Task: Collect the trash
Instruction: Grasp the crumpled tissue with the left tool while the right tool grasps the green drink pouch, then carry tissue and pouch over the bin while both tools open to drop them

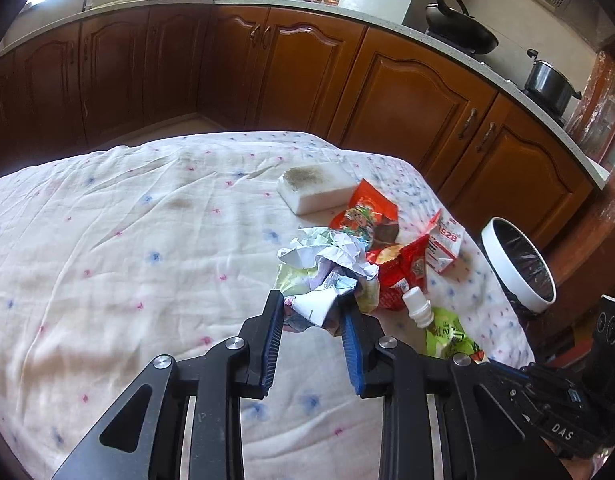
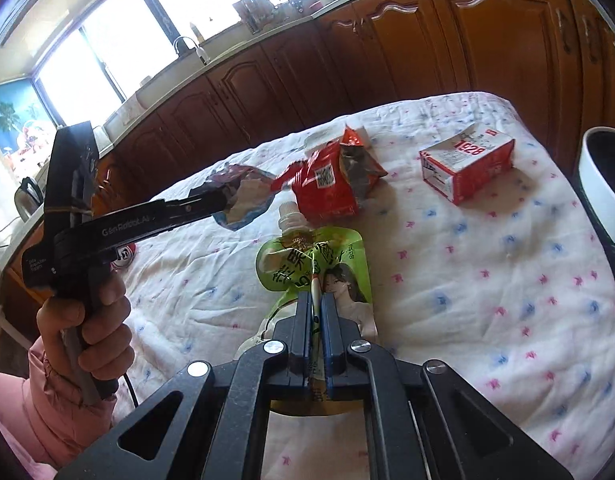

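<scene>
- The left hand-held gripper (image 1: 311, 310) is clenched on a crumpled wad of white paper (image 1: 321, 268), at the near end of the trash pile on the cloth-covered tabletop (image 1: 127, 240).
- The right hand-held gripper (image 2: 316, 308) pinches a flat green drink pouch with a white spout (image 2: 311, 256).
- A red snack wrapper (image 2: 327, 188) and a red-and-white carton (image 2: 467, 166) lie beyond.
- A white-rimmed bin (image 1: 517, 264) stands beside the tabletop's right edge.

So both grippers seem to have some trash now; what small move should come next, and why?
Probably carry both pieces to the white bin beside the table. The right gripper is shut on the green pouch, and the left gripper pinches the crumpled wrapper, so both already seem loaded.
</scene>
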{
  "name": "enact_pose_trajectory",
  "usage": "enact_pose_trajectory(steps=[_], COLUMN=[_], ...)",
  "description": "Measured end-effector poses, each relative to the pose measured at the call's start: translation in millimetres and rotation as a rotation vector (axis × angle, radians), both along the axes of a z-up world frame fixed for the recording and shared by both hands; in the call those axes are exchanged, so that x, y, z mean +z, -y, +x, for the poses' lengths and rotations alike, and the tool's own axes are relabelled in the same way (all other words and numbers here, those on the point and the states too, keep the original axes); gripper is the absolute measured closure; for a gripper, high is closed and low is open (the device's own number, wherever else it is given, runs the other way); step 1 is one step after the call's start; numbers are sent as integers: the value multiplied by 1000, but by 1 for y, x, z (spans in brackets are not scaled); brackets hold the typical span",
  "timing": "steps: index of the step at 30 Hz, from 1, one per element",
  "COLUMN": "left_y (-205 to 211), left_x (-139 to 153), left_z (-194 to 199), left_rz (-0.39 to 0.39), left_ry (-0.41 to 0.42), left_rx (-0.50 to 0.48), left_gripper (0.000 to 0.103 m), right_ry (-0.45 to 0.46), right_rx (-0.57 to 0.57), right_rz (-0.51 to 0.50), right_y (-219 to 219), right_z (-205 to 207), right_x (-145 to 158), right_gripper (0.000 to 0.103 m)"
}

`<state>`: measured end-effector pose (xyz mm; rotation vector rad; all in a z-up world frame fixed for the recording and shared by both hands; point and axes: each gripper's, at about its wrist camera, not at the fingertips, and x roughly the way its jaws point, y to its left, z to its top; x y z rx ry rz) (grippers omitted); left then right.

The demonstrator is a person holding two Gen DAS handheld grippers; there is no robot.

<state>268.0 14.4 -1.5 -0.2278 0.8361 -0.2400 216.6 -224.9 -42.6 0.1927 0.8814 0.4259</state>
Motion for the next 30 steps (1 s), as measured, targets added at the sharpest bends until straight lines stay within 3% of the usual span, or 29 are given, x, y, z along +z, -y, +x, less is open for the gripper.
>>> enact_pose_trajectory(steps=[11,20,30], left_y=[55,106,155], left_x=[21,21,19], left_z=[-26,-16,6], left_rz=[-28,-12,24], left_ry=[23,18,20], left_rx=[-172,-276,-344], left_gripper=[76,76,76], right_ry=[53,105,141], right_rx=[-167,-316,-395], right_rz=[45,52,52], right_y=[62,118,158], right_z=[-39,-48,-46], right_x=[17,32,43], right_gripper=[99,99,99])
